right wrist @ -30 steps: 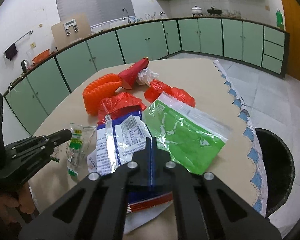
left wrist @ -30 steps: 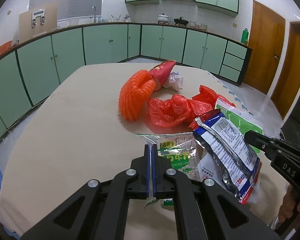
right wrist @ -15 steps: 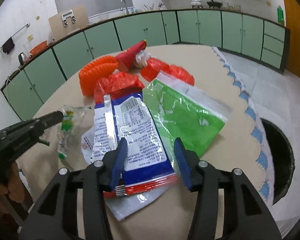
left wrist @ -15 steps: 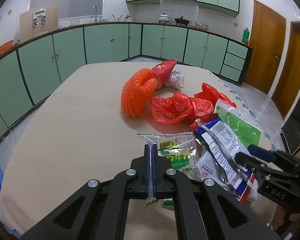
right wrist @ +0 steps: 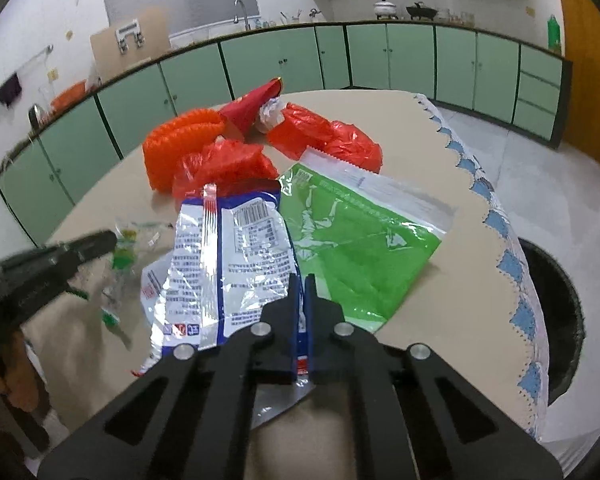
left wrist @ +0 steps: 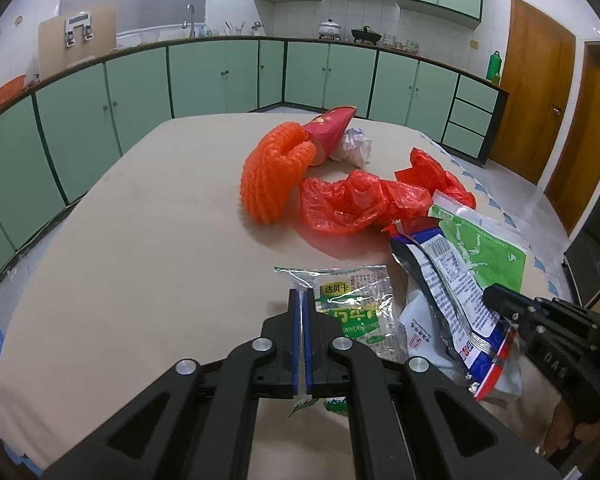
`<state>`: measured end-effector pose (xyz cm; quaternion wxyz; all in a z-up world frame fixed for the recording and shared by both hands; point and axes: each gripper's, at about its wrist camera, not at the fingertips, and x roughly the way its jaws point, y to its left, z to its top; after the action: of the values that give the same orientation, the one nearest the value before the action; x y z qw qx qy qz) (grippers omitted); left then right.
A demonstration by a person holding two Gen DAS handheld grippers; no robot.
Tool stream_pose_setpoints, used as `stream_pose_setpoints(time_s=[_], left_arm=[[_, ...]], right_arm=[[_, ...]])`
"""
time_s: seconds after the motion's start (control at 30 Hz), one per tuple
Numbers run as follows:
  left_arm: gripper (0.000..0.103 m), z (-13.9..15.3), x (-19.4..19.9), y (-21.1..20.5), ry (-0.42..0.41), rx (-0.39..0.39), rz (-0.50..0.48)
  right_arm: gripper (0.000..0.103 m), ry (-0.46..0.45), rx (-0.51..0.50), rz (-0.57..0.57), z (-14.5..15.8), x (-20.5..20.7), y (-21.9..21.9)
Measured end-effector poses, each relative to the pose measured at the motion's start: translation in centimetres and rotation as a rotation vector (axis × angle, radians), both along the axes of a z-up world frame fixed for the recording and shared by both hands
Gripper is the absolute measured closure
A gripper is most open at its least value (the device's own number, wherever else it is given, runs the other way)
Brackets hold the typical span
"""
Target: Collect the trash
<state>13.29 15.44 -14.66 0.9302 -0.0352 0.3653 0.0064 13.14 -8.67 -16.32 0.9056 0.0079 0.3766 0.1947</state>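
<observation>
Looking along the left tool (left wrist: 302, 300), its blue-lined fingers are clamped on the near edge of a clear plastic wrapper with green and yellow print (left wrist: 356, 304), which lies on the beige table (left wrist: 140, 240); a scrap of the wrapper pokes out below the fingers. Beside it to the right a blue and silver foil snack bag (left wrist: 452, 280) rests partly over a green and white plastic pouch (left wrist: 484, 248). Farther back sit crumpled red plastic bags (left wrist: 352, 200), an orange ribbed foam net (left wrist: 276, 172), a red paper cone (left wrist: 332, 128) and a white crumpled wad (left wrist: 356, 148). The right tool (left wrist: 496, 296) enters from the right edge, its tip at the foil bag.

From the right wrist, the right tool (right wrist: 304, 284) has just snapped closed on the foil bag's (right wrist: 236, 256) near corner, foil showing between and under the fingers. The green pouch (right wrist: 360, 248) lies just right. The left tool (right wrist: 104, 240) is blurred. On the floor past the table's scalloped blue-and-white cloth edge (right wrist: 512, 264), a black round bin (right wrist: 568, 304) is half hidden; its contents cannot be seen.
</observation>
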Motion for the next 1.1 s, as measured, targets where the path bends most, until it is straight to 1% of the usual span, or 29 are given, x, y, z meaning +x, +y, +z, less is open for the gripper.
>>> stream_pose_setpoints(time_s=[0.17, 0.37, 0.53, 0.57, 0.67, 0.7, 0.73, 0.77, 0.8, 0.97, 1.1], left_arm=[[0.101, 0.1, 0.0, 0.0, -0.004, -0.001, 0.000], [0.101, 0.6, -0.2, -0.2, -0.016, -0.003, -0.002], [0.101, 0.8, -0.3, -0.3, -0.021, 0.005, -0.002], [0.101, 0.9, -0.3, -0.3, -0.022, 0.006, 0.000], [0.101, 1.0, -0.3, 0.3, -0.022, 0.009, 0.013], [0.101, 1.0, -0.3, 0.5, -0.022, 0.010, 0.019], [0.101, 1.0, -0.3, 0.8, -0.023, 0.012, 0.023], [0.101, 1.1, -0.4, 1.1, -0.023, 0.014, 0.031], [0.101, 1.1, -0.4, 1.4, -0.023, 0.015, 0.036], [0.101, 0.9, -0.5, 2.6, -0.018, 0.011, 0.058], [0.101, 0.9, -0.5, 2.8, -0.021, 0.002, 0.059]], right_arm=[[0.103, -0.014, 0.057, 0.014, 1.4, -0.1, -0.5], [0.103, -0.070, 0.054, 0.021, 3.2, -0.1, -0.2], [0.103, -0.029, 0.045, 0.062, 3.0, 0.7, 0.9], [0.099, -0.028, 0.039, 0.072, 3.0, 0.8, 1.3], [0.097, -0.021, 0.043, 0.108, 3.1, 0.7, 2.5], [0.093, -0.023, 0.033, 0.121, 3.1, 0.5, 3.0], [0.086, -0.028, 0.024, 0.128, 3.1, 0.3, 3.4], [0.072, -0.032, 0.012, 0.138, 3.1, 0.2, 3.9], [0.059, -0.035, -0.001, 0.142, 3.1, 0.0, 4.4], [0.057, -0.033, -0.021, 0.152, 3.0, -0.1, 5.5], [0.043, -0.049, -0.050, 0.151, 3.3, -0.2, 6.1]])
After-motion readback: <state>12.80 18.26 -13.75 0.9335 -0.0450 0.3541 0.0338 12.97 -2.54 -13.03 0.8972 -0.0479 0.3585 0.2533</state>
